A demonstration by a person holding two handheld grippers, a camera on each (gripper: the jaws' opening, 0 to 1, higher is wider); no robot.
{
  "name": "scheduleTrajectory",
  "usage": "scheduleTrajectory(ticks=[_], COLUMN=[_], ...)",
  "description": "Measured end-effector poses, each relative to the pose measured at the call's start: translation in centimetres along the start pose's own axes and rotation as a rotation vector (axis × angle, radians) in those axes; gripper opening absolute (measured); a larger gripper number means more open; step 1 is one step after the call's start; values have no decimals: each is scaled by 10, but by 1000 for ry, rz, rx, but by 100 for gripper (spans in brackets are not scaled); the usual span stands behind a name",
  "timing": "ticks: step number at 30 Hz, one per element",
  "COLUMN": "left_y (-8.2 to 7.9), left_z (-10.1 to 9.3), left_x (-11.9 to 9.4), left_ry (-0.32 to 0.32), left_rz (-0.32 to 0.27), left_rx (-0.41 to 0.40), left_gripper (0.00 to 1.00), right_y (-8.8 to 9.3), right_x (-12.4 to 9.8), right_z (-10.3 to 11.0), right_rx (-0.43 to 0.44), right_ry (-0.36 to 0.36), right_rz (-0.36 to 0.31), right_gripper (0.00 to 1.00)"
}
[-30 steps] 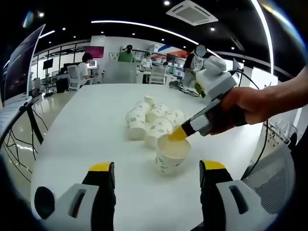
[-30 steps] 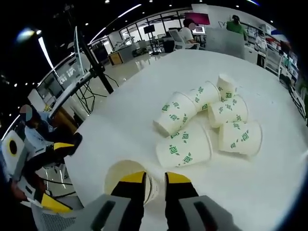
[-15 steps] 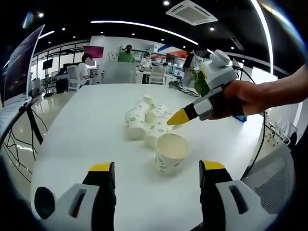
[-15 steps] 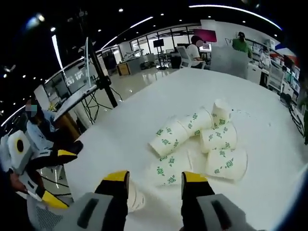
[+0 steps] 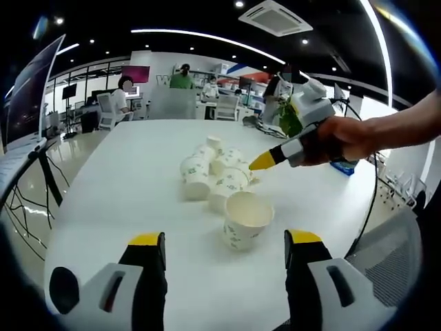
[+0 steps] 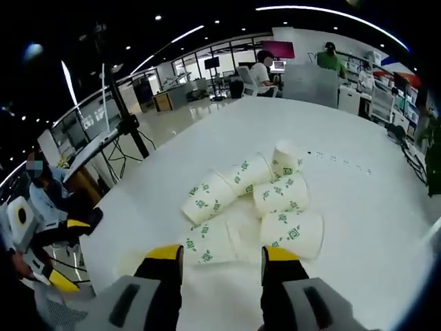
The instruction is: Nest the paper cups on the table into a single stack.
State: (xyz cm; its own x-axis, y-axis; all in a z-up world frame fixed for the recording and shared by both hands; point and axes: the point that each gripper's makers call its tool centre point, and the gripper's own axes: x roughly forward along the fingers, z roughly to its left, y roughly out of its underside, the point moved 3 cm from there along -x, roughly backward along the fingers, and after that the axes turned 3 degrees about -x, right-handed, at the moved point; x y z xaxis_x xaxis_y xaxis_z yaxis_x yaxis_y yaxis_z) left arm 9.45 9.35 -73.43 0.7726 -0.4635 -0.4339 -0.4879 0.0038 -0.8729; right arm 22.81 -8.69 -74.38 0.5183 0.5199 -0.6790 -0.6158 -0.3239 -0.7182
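- The right gripper (image 5: 265,161) has let go of the upright paper cup (image 5: 244,219) and lifted away toward 1 o'clock; its jaws now stand apart with nothing between them.
- That cup stands alone on the white table (image 5: 117,179), so the stack's base is set.
- The fallen cups (image 6: 251,196) lie clustered just ahead of the right gripper, likely next.
- The left gripper (image 5: 222,243) waits at 6 o'clock, spread and empty.

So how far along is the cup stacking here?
Barely started. One upright paper cup stands apart as the base. Both the left gripper and right gripper are open, holding nothing. The pile of tipped cups is left to nest.
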Motion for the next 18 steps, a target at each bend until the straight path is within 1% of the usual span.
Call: scheduleTrajectory(ticks=[1,2,6,8,11,13,16,18], left_y=[0,0,1,1,0,0,1,1], left_z=[0,0,1,1,1,1,0,0], left_x=[0,0,0,1,0,0,1,1], left_ry=[0,-1,-2,-3,-4,-4,-3,-1], left_rz=[0,0,0,-1,0,0,3,5], left_rx=[-1,-2,-5,-5,-5,-6,-5,-5], left_gripper=[68,68,68,68,68,68,68,68], right_y=[0,2,3,2,2,1,-2,-3], right_x=[0,-1,1,2,1,1,7,9], right_z=[-3,2,-10,-15,-23,-22,-25,-20], right_rx=[-2,-3,14,56,55,56,58,56], right_ry=[1,1,7,0,1,-12,-48,-68], right_rz=[1,1,4,-7,-5,-5,-6,-6], right_gripper=[44,44,44,44,44,44,43,43])
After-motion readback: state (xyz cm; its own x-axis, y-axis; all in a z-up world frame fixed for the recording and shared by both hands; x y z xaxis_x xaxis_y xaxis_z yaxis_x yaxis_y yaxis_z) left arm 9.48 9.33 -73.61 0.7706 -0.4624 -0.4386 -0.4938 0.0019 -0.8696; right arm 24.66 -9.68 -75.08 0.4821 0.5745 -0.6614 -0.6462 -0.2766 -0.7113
